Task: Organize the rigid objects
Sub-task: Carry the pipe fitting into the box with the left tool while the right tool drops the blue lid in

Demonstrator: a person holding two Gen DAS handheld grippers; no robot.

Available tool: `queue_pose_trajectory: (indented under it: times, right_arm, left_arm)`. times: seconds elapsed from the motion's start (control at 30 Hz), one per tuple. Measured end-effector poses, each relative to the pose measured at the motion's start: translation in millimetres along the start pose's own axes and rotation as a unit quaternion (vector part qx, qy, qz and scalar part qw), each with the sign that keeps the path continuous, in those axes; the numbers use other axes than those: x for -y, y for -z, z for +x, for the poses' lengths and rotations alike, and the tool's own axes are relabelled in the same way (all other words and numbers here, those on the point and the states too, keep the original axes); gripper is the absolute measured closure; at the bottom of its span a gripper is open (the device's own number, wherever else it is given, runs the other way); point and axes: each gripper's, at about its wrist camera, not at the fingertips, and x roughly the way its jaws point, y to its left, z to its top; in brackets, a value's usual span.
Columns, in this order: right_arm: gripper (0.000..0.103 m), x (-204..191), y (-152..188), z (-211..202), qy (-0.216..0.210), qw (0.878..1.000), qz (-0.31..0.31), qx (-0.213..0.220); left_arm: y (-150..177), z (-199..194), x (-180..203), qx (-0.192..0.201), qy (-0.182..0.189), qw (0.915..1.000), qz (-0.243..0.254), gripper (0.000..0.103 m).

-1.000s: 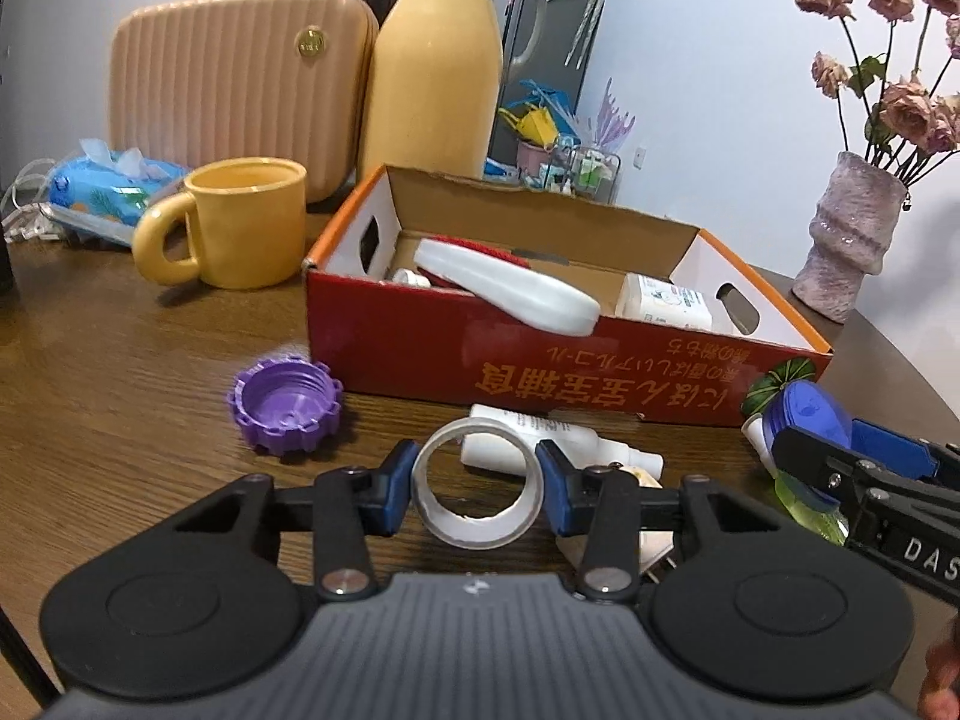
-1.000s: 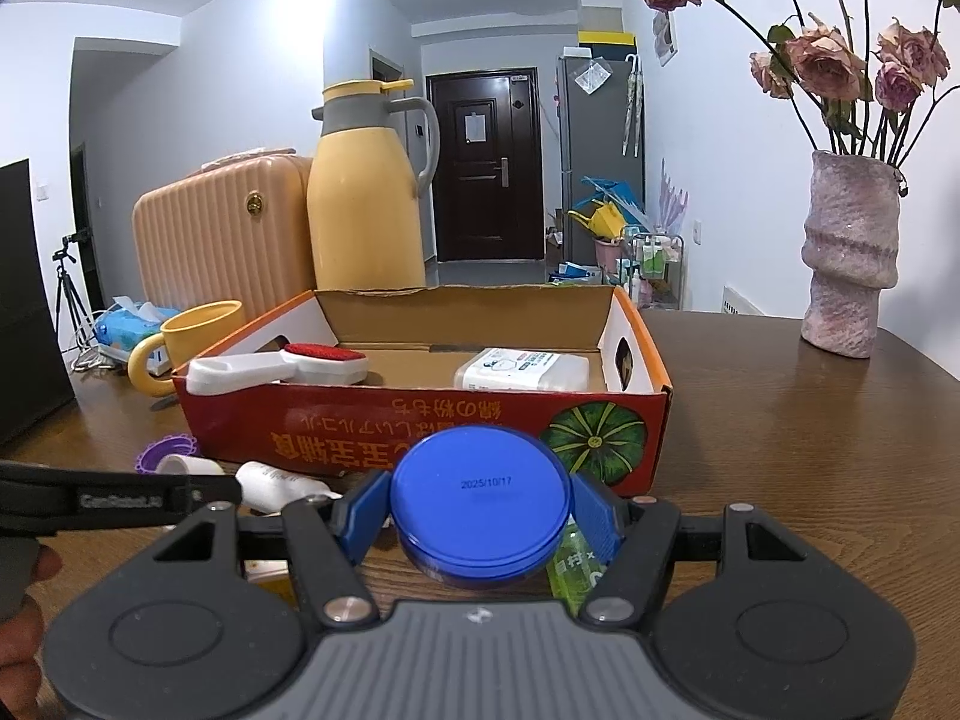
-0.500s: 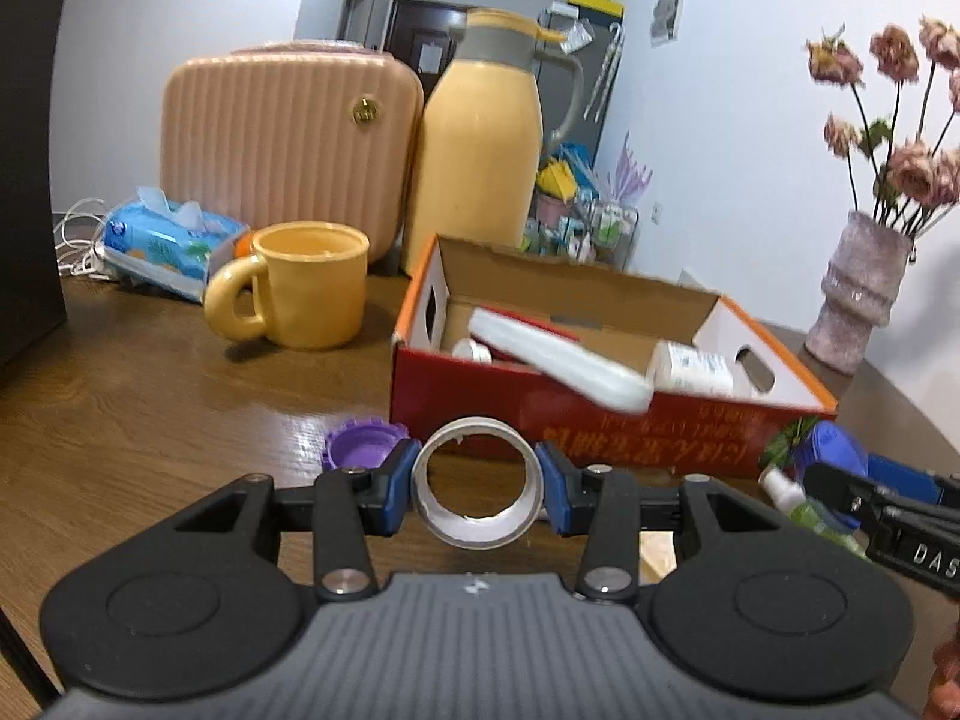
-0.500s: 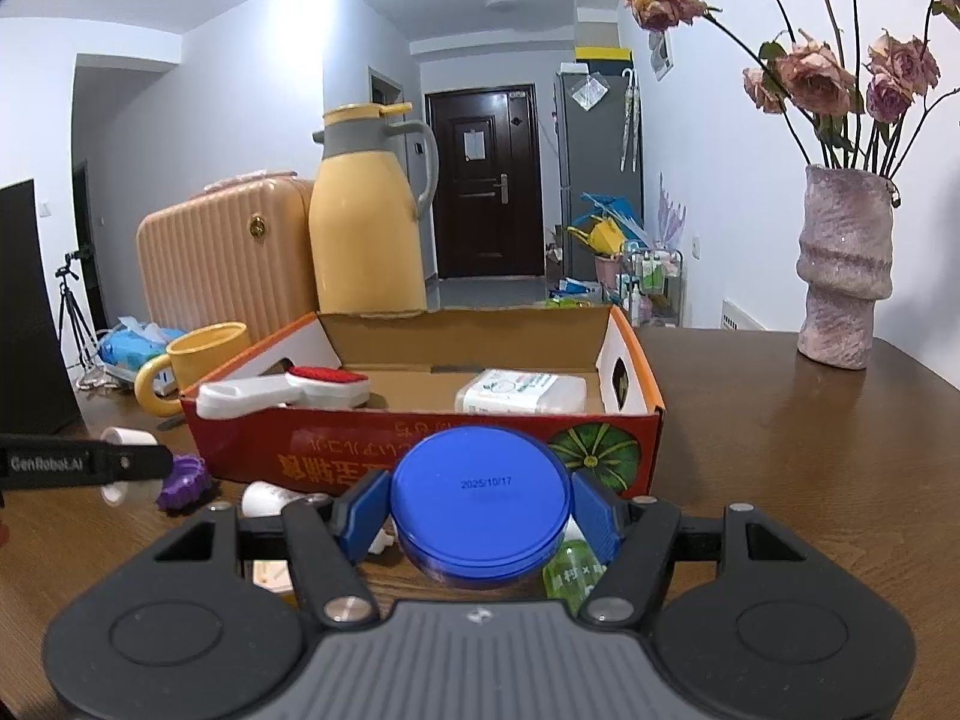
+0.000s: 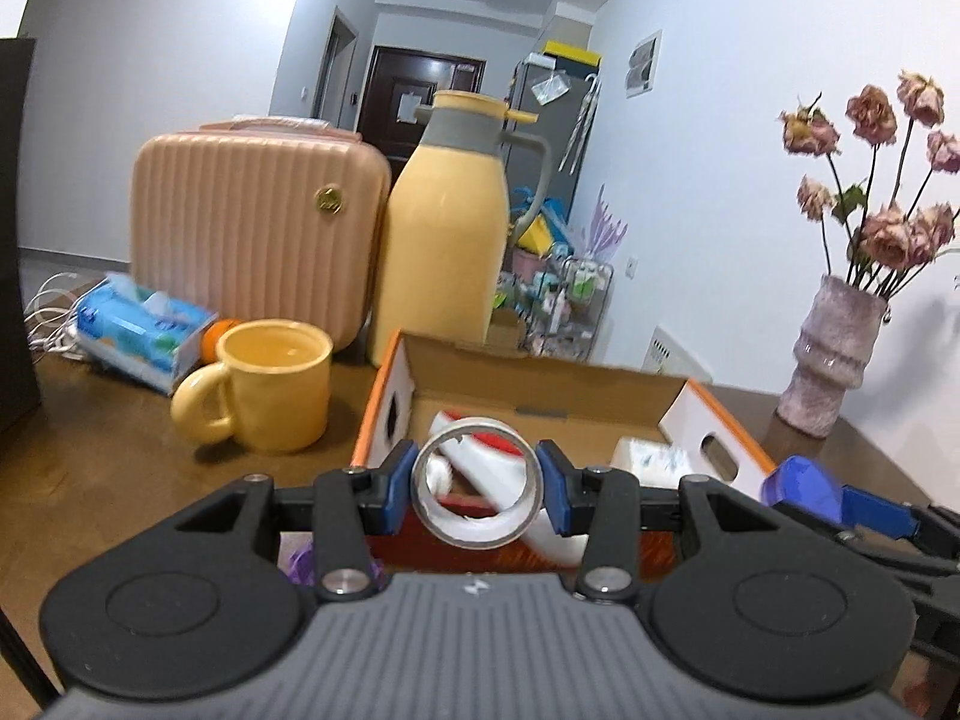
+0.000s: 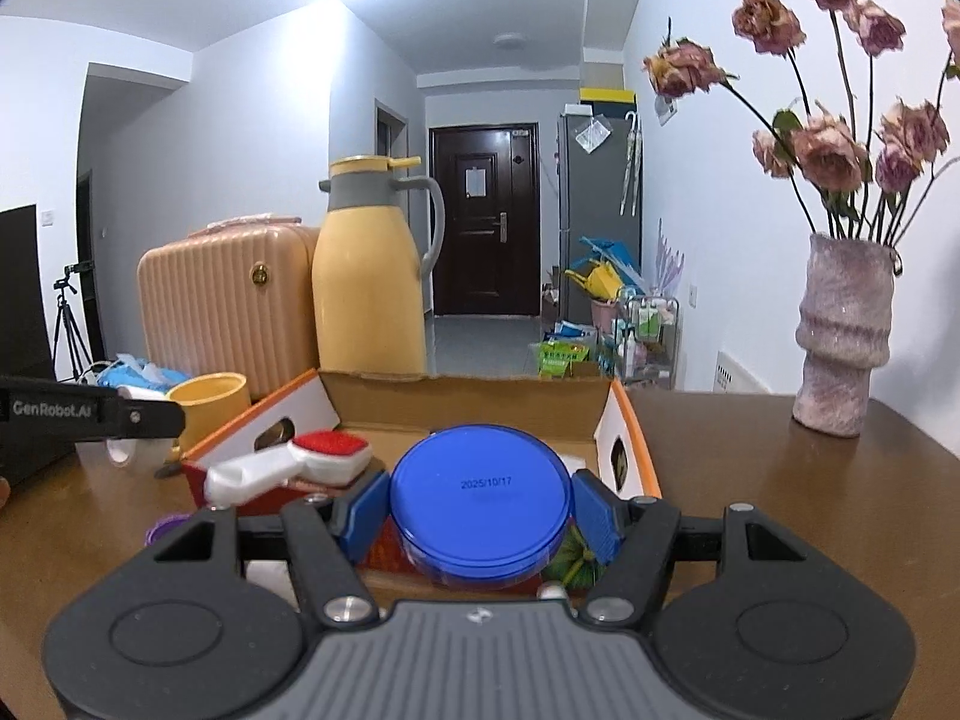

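Observation:
My left gripper [image 5: 478, 483] is shut on a white tape roll [image 5: 480, 534] and holds it in the air just before the near wall of the red cardboard box [image 5: 390, 414]. My right gripper [image 6: 478, 507] is shut on a blue round lid [image 6: 478, 492] and holds it raised in front of the same box [image 6: 630, 420]. Inside the box lie a white brush with a red head [image 6: 300, 462] and a white packet [image 5: 651, 456]. The left gripper's arm [image 6: 90, 414] with the tape roll [image 6: 129, 450] shows at the left of the right wrist view.
On the wooden table [image 5: 120, 468] stand a yellow mug [image 5: 270, 390], a yellow thermos jug [image 5: 450, 228], a peach case [image 5: 252, 228], a tissue pack [image 5: 144, 339] and a vase of dried flowers [image 6: 840, 342]. A purple cap [image 6: 162, 528] lies before the box.
Both grippers have risen and moved toward the box with their loads. The tape roll now hangs level with the box's near wall; the lid stands before the box opening.

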Motion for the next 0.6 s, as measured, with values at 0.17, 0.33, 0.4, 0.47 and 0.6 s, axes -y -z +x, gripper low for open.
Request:
queue_pose_trajectory:
  times: [0.17,0.33,0.4,0.47,0.6]
  right_arm:
    - [0.038,-1.9,-15.5,11.9,0.005,1.0,0.003,0.008]
    - [0.038,-4.6,-21.5,27.1,0.014,1.0,0.002,0.013]
    - [0.038,-5.4,-22.4,33.6,0.016,1.0,0.001,0.012]
    - [0.038,-5.6,-24.4,40.2,0.016,1.0,0.0,0.012]
    - [0.038,-4.2,-28.6,52.0,0.02,1.0,-0.001,0.012]
  left_arm:
    - [-13.9,17.2,14.1,0.006,0.007,1.0,0.002,0.06]
    - [-17.5,33.6,23.5,0.017,-0.002,0.9998,0.007,0.06]
    - [-19.4,40.2,25.9,0.021,-0.005,0.9997,0.008,0.06]
    - [-22.4,46.8,26.8,0.022,-0.007,0.9997,0.006,0.06]
    - [-28.2,61.2,26.3,0.023,-0.011,0.9997,0.001,0.06]
